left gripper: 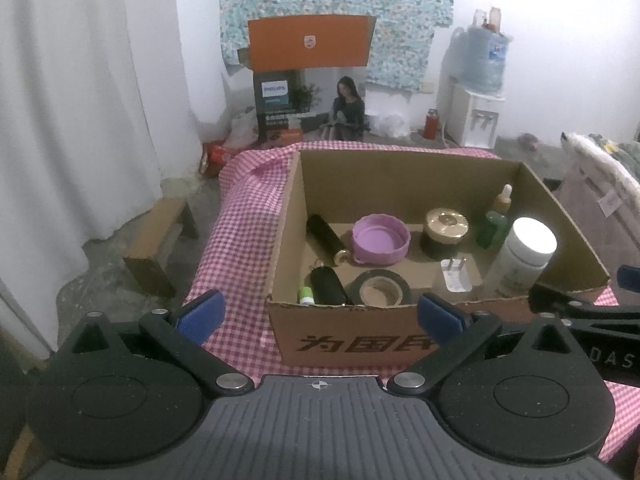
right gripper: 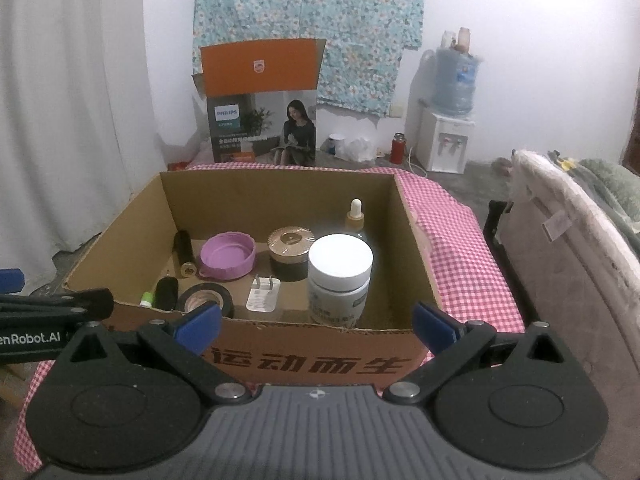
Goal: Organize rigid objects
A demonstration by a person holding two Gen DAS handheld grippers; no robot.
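Observation:
An open cardboard box (left gripper: 400, 344) (right gripper: 320, 360) stands on a pink checked tablecloth. Inside lie a black cylinder (left gripper: 324, 238) (right gripper: 184, 250), a purple lid (left gripper: 380, 240) (right gripper: 228, 256), a gold-topped jar (left gripper: 446, 228) (right gripper: 290, 250), a dropper bottle (left gripper: 502, 202) (right gripper: 355, 216), a green bottle (left gripper: 494, 226), a white-capped bottle (left gripper: 524, 252) (right gripper: 340, 280), a white plug (left gripper: 456, 274) (right gripper: 262, 296), a tape roll (left gripper: 380, 288) (right gripper: 206, 300) and a black case (left gripper: 326, 286) (right gripper: 166, 292). My left gripper (left gripper: 320, 312) and right gripper (right gripper: 318, 320) hover open and empty before the box's near wall.
The tablecloth (left gripper: 240, 208) (right gripper: 460, 264) drapes over the table edges. A Philips carton (left gripper: 308, 80) (right gripper: 262, 108) and a water dispenser (left gripper: 478, 92) (right gripper: 448, 120) stand by the far wall. A small wooden stool (left gripper: 160, 240) is left of the table, bedding (right gripper: 580, 260) to its right.

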